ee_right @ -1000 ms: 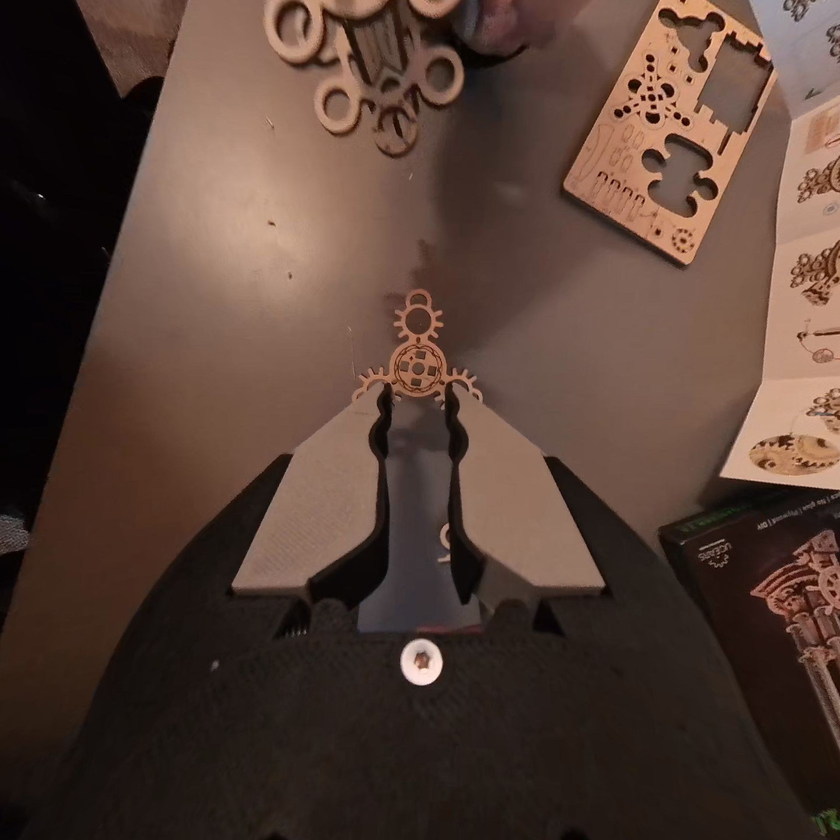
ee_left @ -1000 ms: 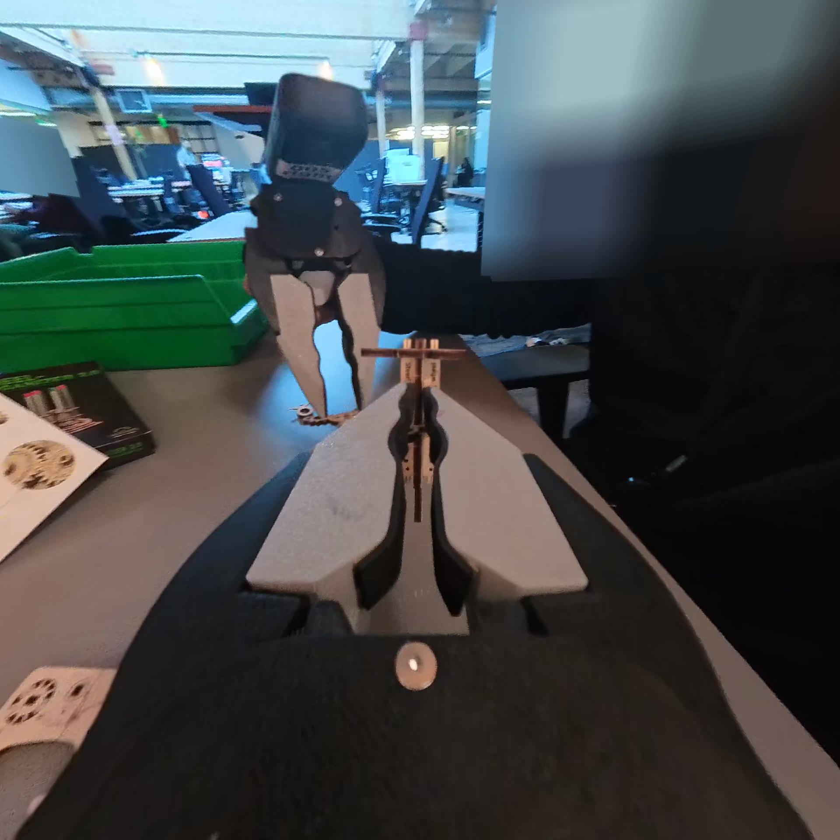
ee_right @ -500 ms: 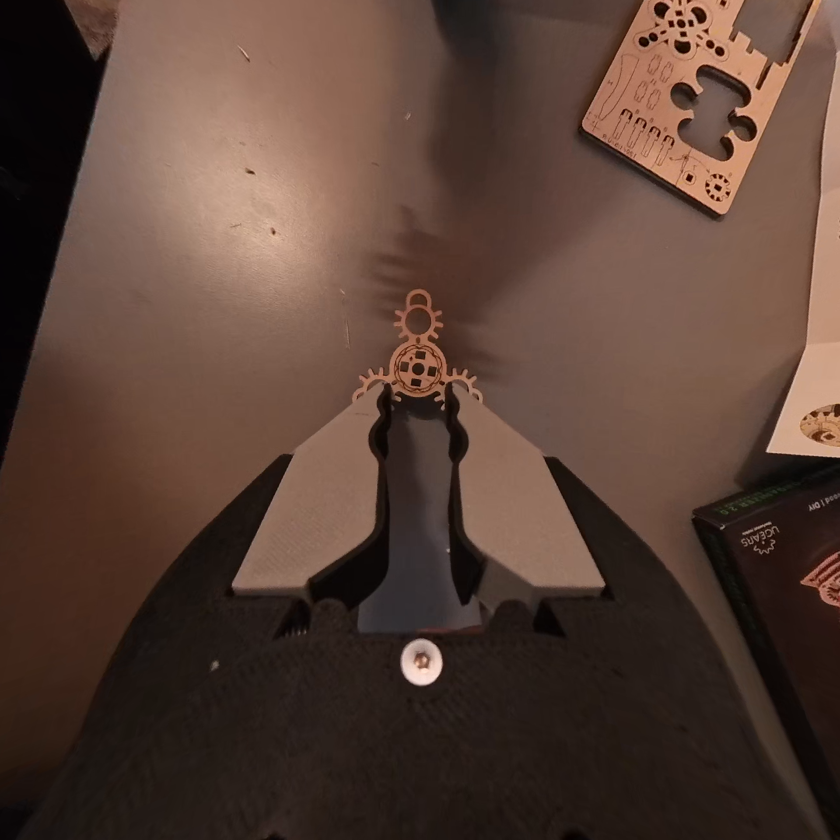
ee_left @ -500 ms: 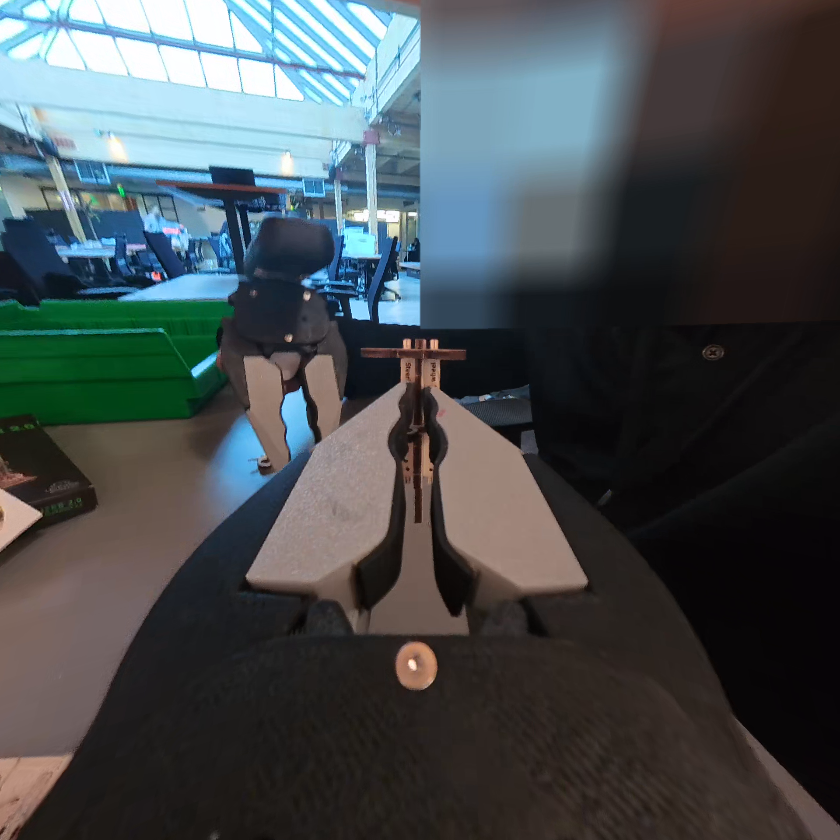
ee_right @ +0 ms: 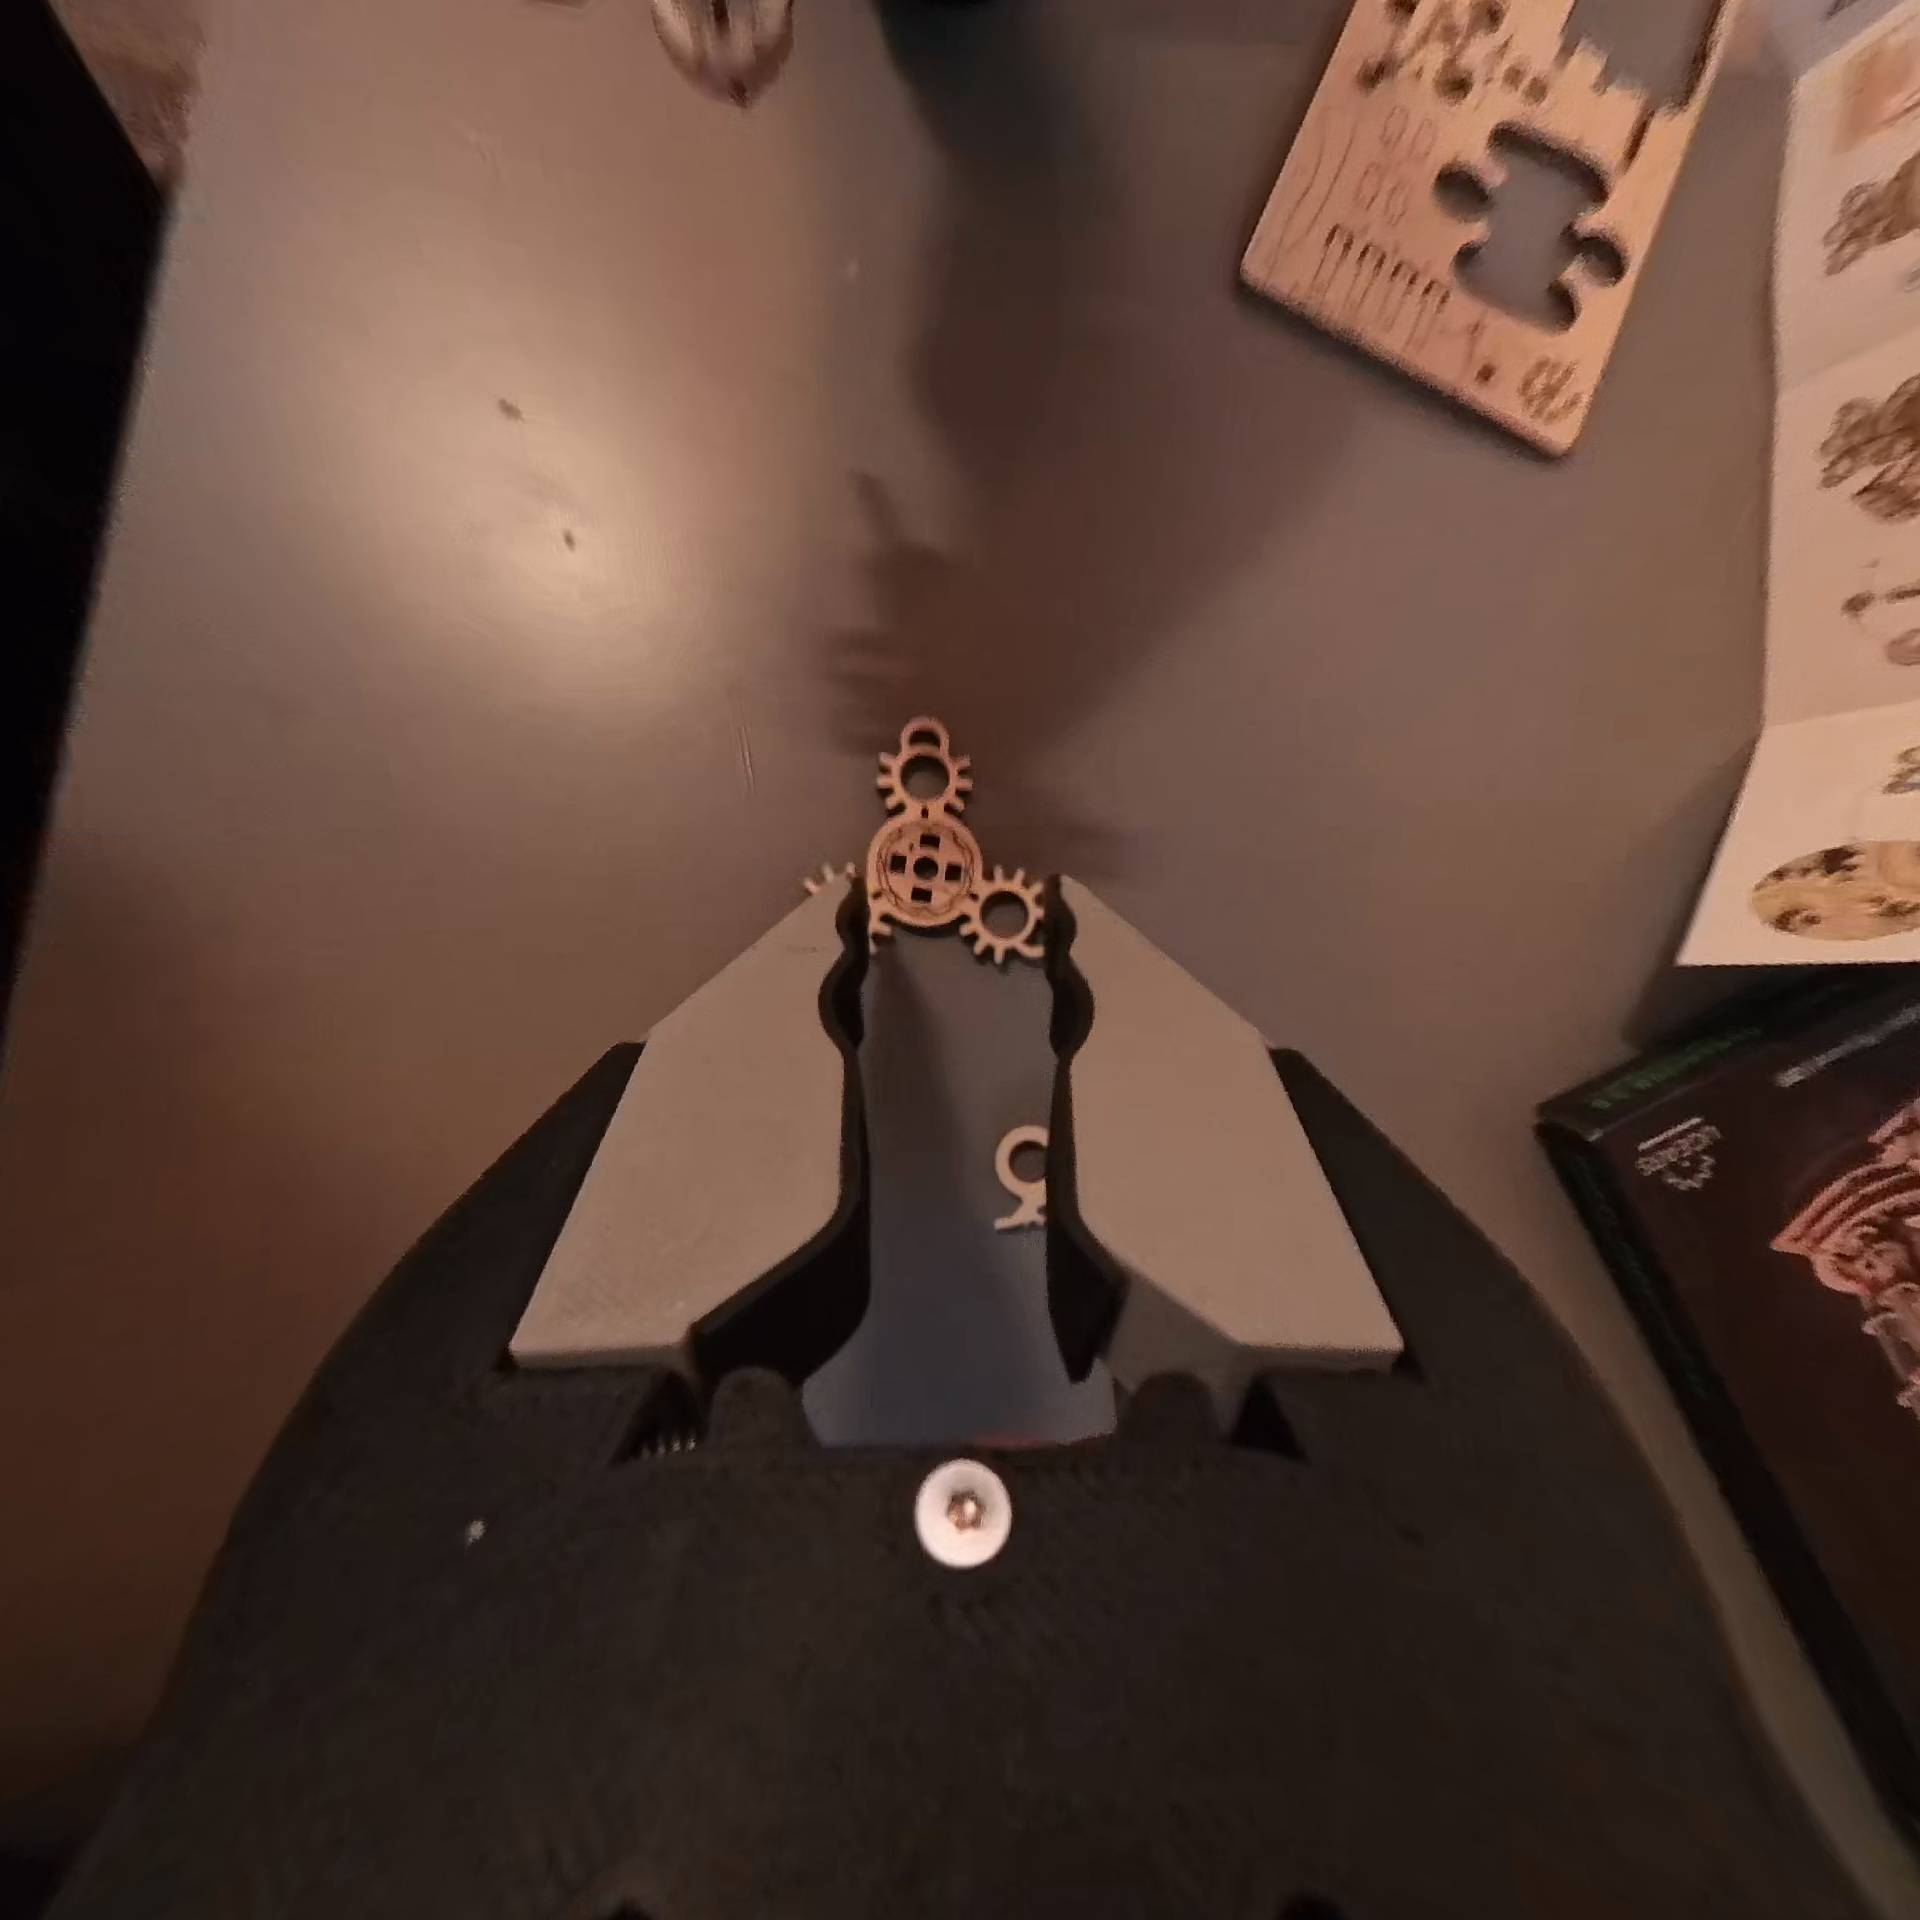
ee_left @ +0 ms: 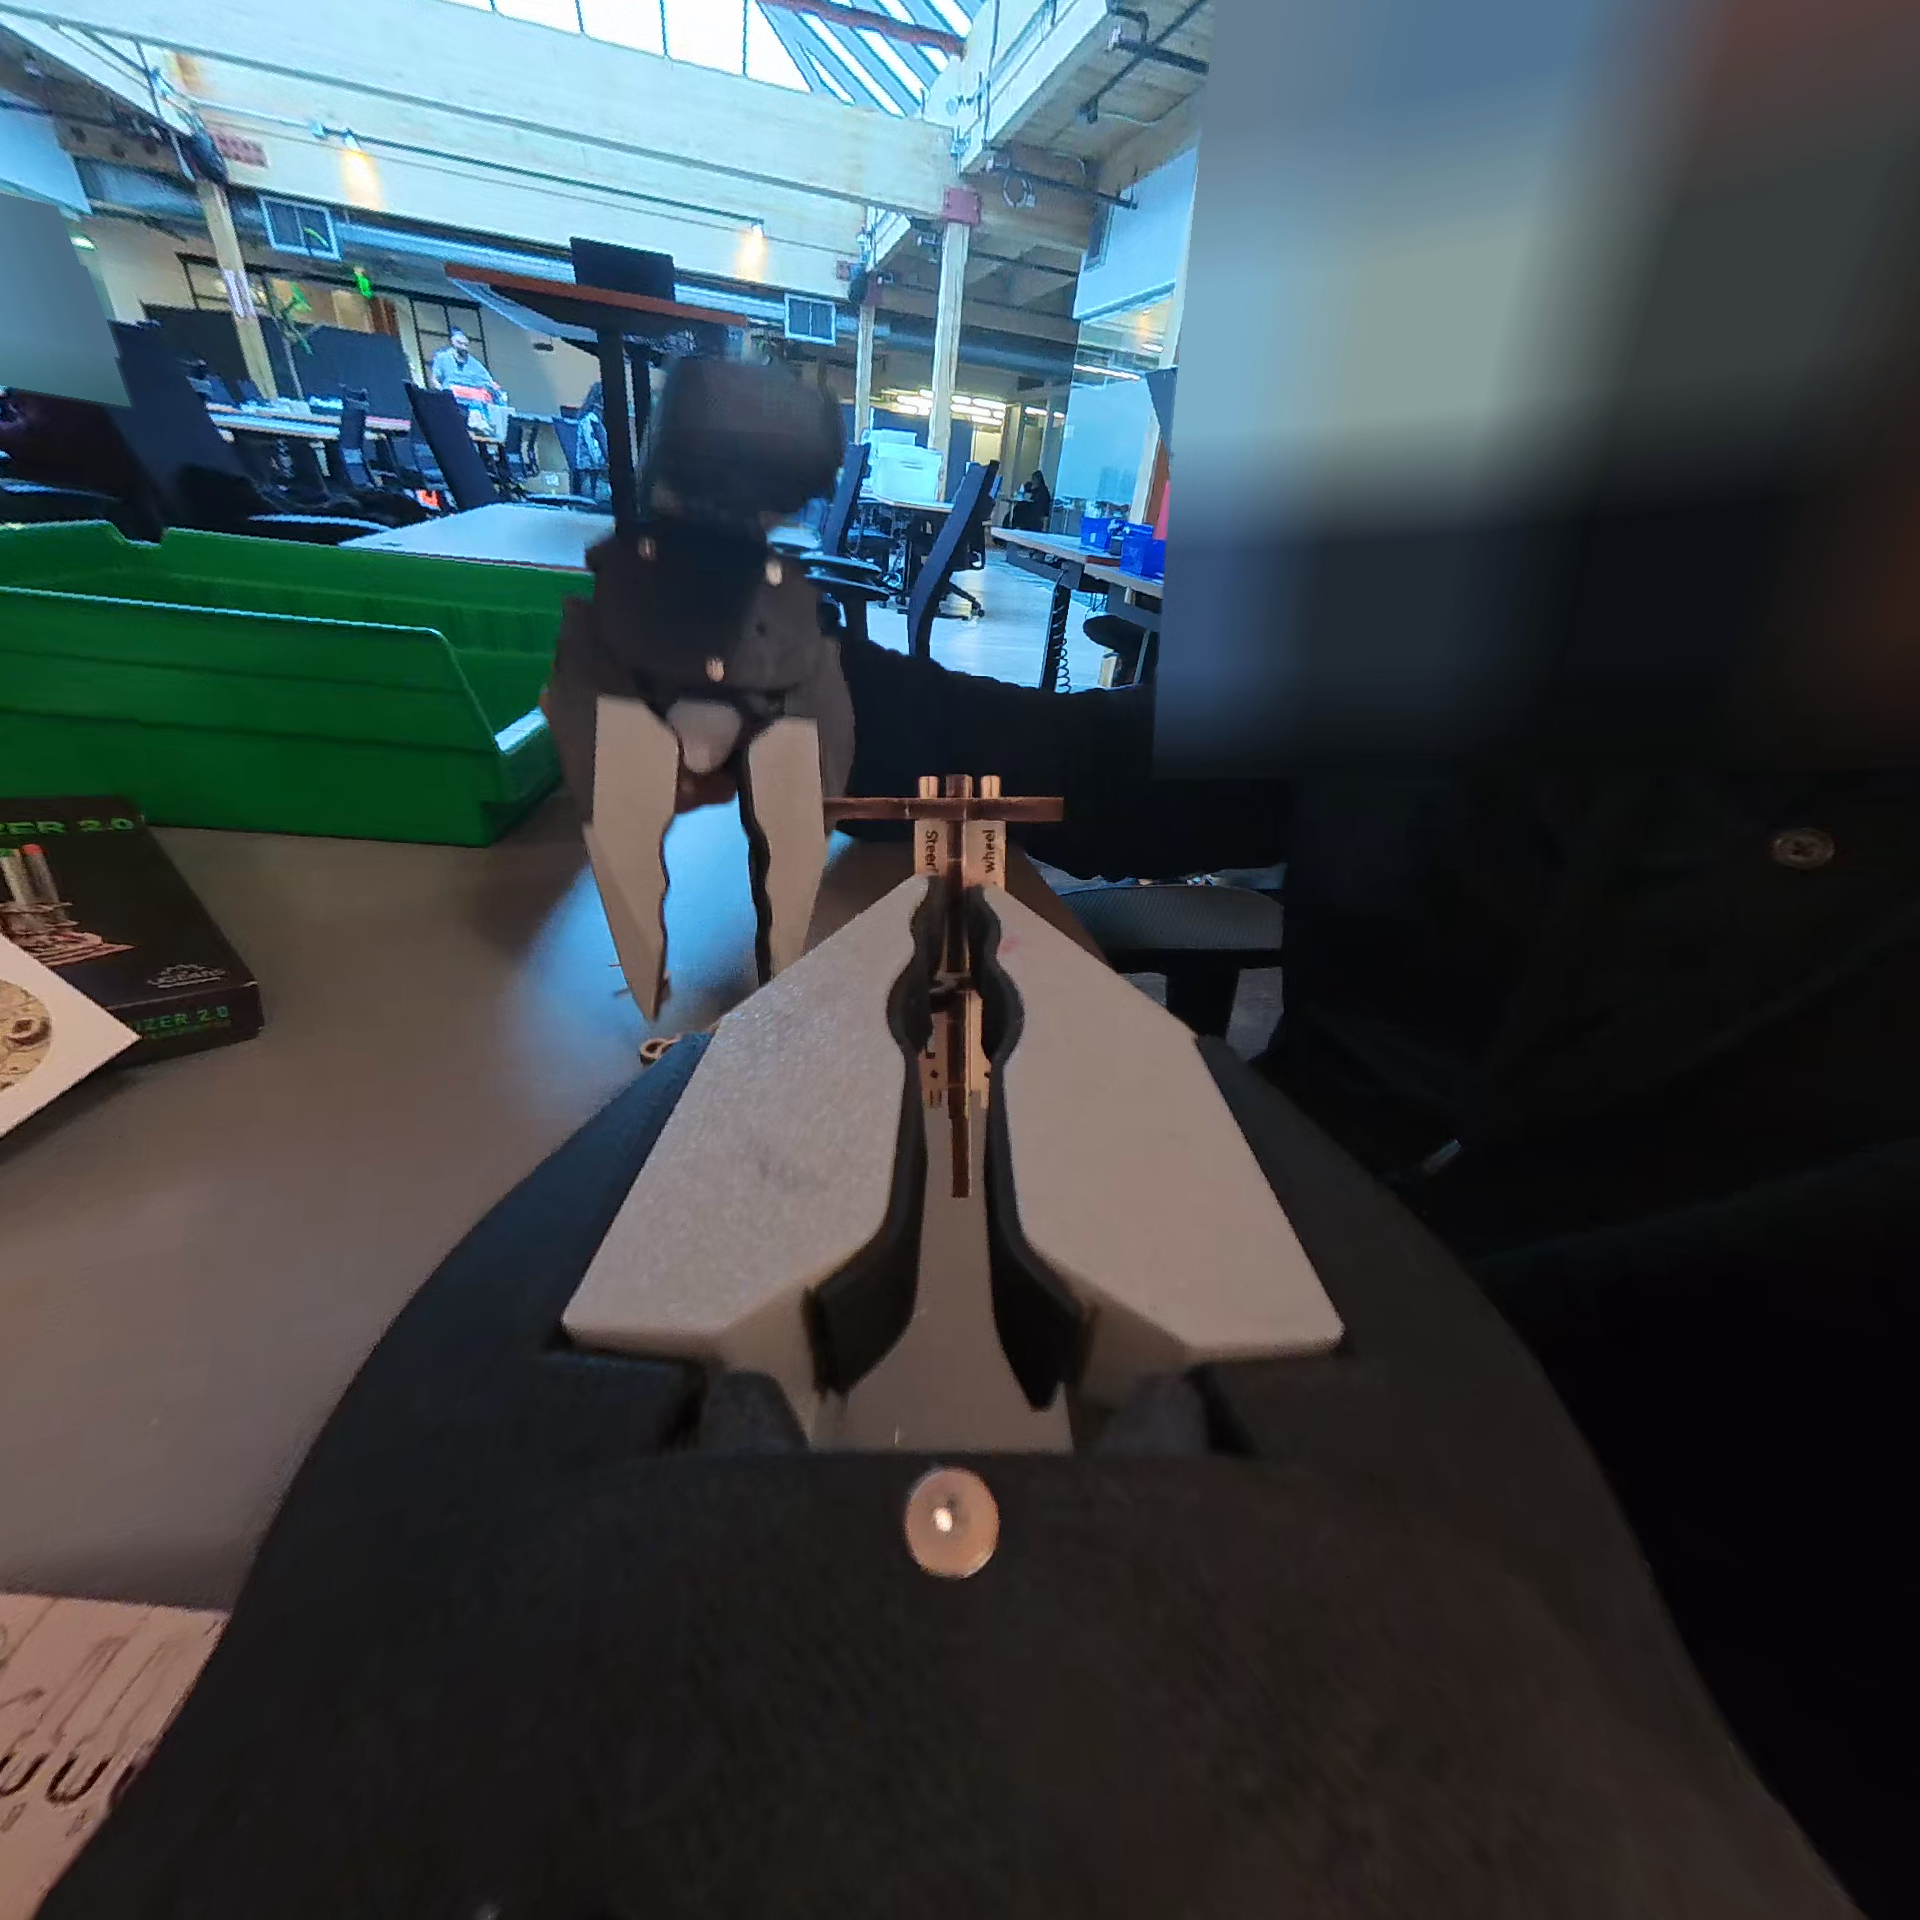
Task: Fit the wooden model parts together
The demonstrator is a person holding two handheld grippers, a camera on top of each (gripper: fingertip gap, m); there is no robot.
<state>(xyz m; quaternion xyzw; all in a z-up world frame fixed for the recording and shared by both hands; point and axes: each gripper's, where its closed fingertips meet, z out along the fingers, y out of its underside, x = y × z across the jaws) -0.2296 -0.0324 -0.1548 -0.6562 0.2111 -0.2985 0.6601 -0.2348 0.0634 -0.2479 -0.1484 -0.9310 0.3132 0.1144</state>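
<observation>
My left gripper (ee_left: 956, 894) is shut on a thin wooden sub-assembly (ee_left: 951, 831). The assembly stands upright between the fingers, with a dark crossbar at its top. It is held above the grey table (ee_left: 312, 1195). My right gripper (ee_right: 951, 894) points down at the table with its jaws apart. A three-lobed wooden gear piece (ee_right: 925, 868) lies at its tips, and one lobe is hidden under the left finger. In the left wrist view the right gripper (ee_left: 707, 977) hangs just above the table, behind and to the left. A small wooden ring piece (ee_right: 1023, 1164) lies on the table under the right gripper.
A punched wooden sheet (ee_right: 1455, 208), a paper leaflet (ee_right: 1870, 520) and a black box (ee_right: 1766, 1299) lie to the right. Green bins (ee_left: 260, 686) stand at the back left. A person in dark clothing (ee_left: 1558, 1039) sits at the table's right side. One gripper's finger ends stand about 15 cm off the other's.
My right gripper's jaws have spread and the gear piece has slipped sideways at the tips. The left gripper still holds its assembly. Its view has swung a little.
</observation>
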